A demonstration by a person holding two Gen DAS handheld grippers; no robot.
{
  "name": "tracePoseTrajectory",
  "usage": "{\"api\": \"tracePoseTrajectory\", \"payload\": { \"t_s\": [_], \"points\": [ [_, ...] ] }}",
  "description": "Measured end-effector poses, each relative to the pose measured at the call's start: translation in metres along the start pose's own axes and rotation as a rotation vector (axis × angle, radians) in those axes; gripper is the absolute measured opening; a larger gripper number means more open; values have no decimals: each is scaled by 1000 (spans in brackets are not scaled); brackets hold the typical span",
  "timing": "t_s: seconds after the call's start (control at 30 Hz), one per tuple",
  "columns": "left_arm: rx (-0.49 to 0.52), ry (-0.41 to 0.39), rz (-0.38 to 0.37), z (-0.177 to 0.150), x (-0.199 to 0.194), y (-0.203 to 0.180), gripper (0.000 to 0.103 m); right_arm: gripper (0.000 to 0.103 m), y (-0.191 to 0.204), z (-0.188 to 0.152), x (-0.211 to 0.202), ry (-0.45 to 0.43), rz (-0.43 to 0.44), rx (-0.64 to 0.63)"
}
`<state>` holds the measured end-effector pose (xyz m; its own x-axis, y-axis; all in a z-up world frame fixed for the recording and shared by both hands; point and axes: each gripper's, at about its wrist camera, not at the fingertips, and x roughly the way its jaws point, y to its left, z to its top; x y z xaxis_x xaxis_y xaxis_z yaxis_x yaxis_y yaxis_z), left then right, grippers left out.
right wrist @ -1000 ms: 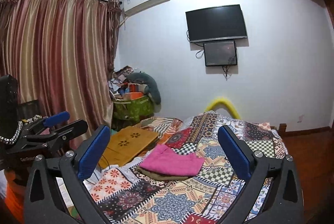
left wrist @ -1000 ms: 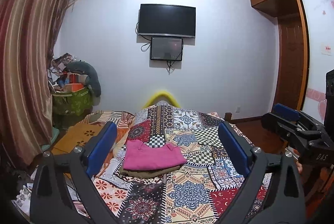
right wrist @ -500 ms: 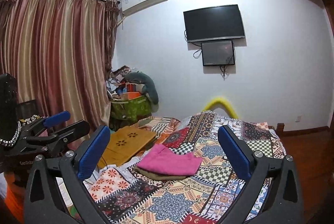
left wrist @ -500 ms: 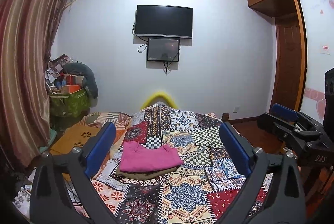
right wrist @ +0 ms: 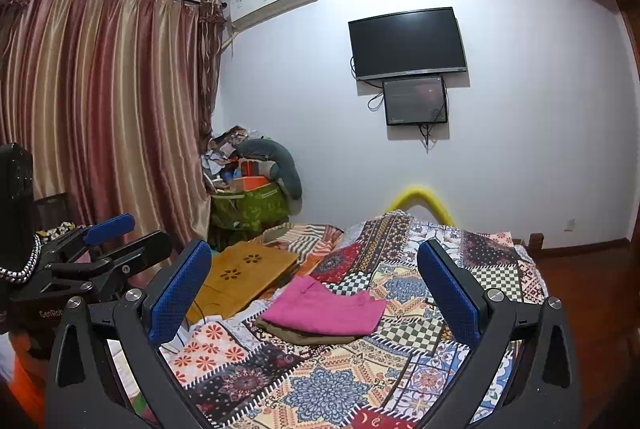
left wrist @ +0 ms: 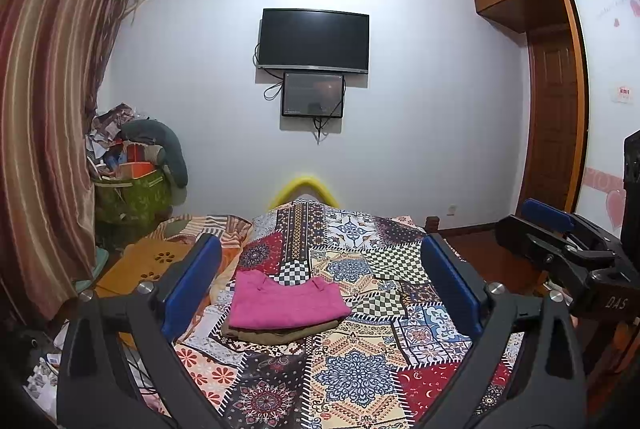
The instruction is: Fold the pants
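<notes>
The folded magenta fabric pants point(left wrist: 286, 303) lay ahead of both grippers, long axis crosswise; left gripper point(left wrist: 320, 285) nearer, right gripper point(right wrist: 314, 283) likewise spread wide, empty.

Black tongs point(left wrist: 320, 285), blue pads point(right wrist: 178, 293)

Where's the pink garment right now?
In both views the pink garment lies folded on a brown garment, left of centre on the patchwork bedspread, beside the wooden tray.

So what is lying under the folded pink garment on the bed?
Under the pink garment lies a folded olive-brown garment; only its edge shows, the rest is covered.
</notes>
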<state>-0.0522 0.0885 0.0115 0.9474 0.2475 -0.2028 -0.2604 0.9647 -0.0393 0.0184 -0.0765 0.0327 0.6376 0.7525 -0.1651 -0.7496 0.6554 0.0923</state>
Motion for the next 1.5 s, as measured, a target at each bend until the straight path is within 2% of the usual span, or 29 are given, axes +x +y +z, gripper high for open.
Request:
{"api": "tracePoseTrajectory", "payload": {
  "t_s": [1.5],
  "points": [
    [-9,9,-25,2,-1,-2,102,103,1,5,-2,4,5,2]
  ]
}}
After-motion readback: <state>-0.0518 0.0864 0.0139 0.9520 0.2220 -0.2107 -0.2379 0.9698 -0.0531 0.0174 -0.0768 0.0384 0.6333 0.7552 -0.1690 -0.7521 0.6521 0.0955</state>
